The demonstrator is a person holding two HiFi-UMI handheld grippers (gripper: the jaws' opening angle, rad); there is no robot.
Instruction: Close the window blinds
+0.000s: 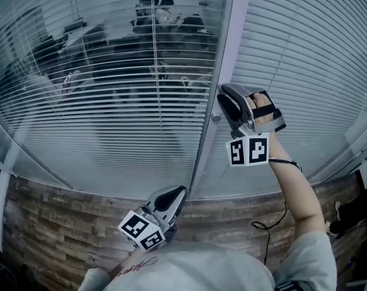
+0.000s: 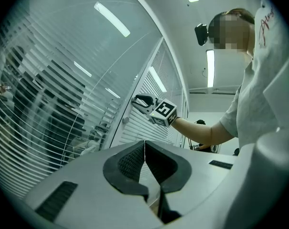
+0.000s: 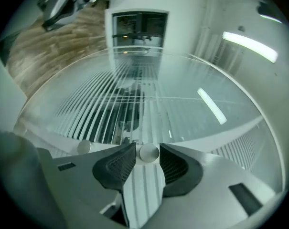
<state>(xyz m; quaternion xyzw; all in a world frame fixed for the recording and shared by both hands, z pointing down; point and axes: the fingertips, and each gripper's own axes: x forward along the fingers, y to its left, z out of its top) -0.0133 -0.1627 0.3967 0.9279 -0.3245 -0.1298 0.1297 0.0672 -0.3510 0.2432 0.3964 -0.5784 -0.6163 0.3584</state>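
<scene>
The only writing is a line of red script on the person's white shirt, too small and skewed to read. Each tool carries a cube with black-and-white square markers, one under the right hand and one low by the person's chest; they hold patterns, not words.

The right arm reaches forward and up from the shoulder, nearly straight. The hand is strapped into the right tool, which points level at the upright post between two glass panes. A black cable hangs beside the forearm. In the right gripper view the tool's two dark ribbed pads are clenched on a small round knob, one pad on each side of it.

The left tool is held low and close to the body, tipped slightly upward toward the glass. Its jaws meet at the tips with nothing between them.

The blinds hang behind the glass directly ahead. On the left pane the slats are tilted apart, so desks and chairs show through. On the right pane the slats look flatter and whiter. Wood planks run below the glass.
</scene>
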